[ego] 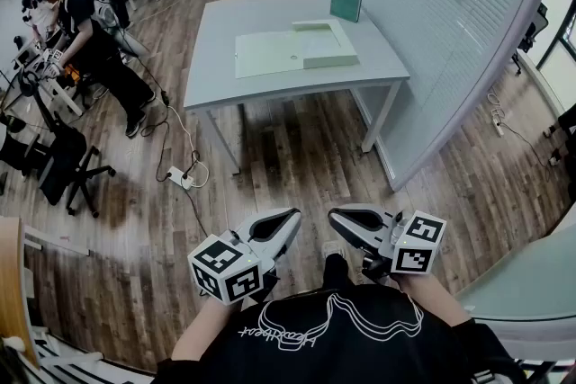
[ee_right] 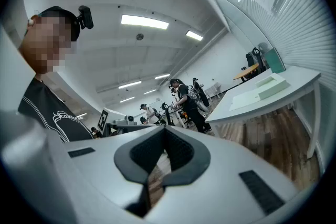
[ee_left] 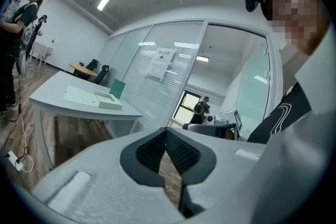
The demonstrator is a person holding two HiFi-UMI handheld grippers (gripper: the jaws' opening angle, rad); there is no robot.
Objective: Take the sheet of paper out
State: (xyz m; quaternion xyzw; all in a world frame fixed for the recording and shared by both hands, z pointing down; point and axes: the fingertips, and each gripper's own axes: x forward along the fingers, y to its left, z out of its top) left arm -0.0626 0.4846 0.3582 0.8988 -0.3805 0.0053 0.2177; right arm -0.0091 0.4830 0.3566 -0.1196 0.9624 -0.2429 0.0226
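head view: left claw (ego: 290,218) pressed together, empty, above a black shirt (ego: 360,346) whose white script is unreadable. far ahead, open pale green file box (ego: 317,48) lies on grey rectangular bench (ego: 225,31); paper inside cannot be made out. right claw (ego: 335,216) likewise closed, empty.

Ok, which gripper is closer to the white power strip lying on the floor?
Left. In the head view, the left gripper is just right of and below the power strip; the right gripper sits farther right, beyond the left one.
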